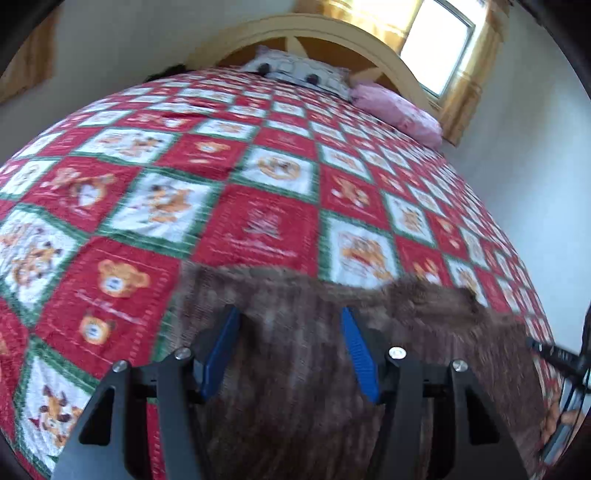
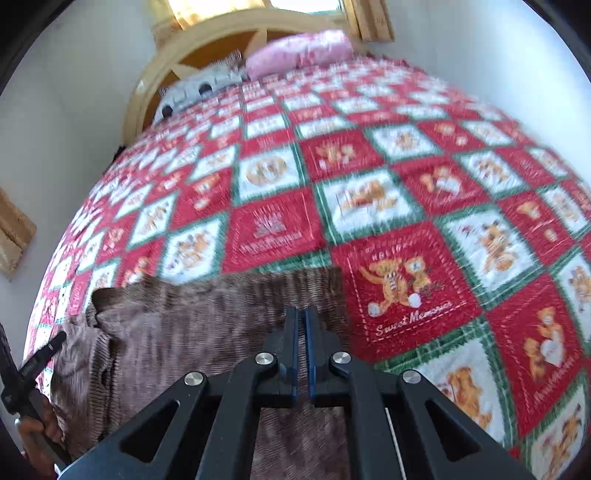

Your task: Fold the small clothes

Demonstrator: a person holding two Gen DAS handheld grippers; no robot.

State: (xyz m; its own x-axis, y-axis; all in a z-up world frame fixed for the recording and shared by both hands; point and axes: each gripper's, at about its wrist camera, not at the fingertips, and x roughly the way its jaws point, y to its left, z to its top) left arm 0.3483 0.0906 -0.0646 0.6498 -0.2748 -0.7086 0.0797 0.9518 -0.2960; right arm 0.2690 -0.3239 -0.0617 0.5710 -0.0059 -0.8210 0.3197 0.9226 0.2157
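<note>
The right gripper [image 2: 303,317] has its blue pads pressed together with almost no gap, low over the top edge of the brown sweater [image 2: 207,325]. Whether a thin fold of knit is caught between them cannot be told, since the frames are blurred. The left gripper [image 1: 290,321] is spread wide, its pads well apart and hovering above the same garment with nothing between them. This probably leaves it free to take the other edge, so the two can lift and turn the cloth together.

The sweater lies flat near the foot of the bed, its straight hem edge farthest from the cameras and a rumpled, bunched part between the two grippers. It looks soft, ribbed and slightly fuzzy, and is likely to sag and slide when lifted.

Under it is a quilt [image 2: 406,206] of red and white squares with green borders and teddy bears. A pink pillow [image 2: 299,51] and a patterned white pillow [image 1: 295,70] sit against a curved wooden headboard [image 1: 332,33].
</note>
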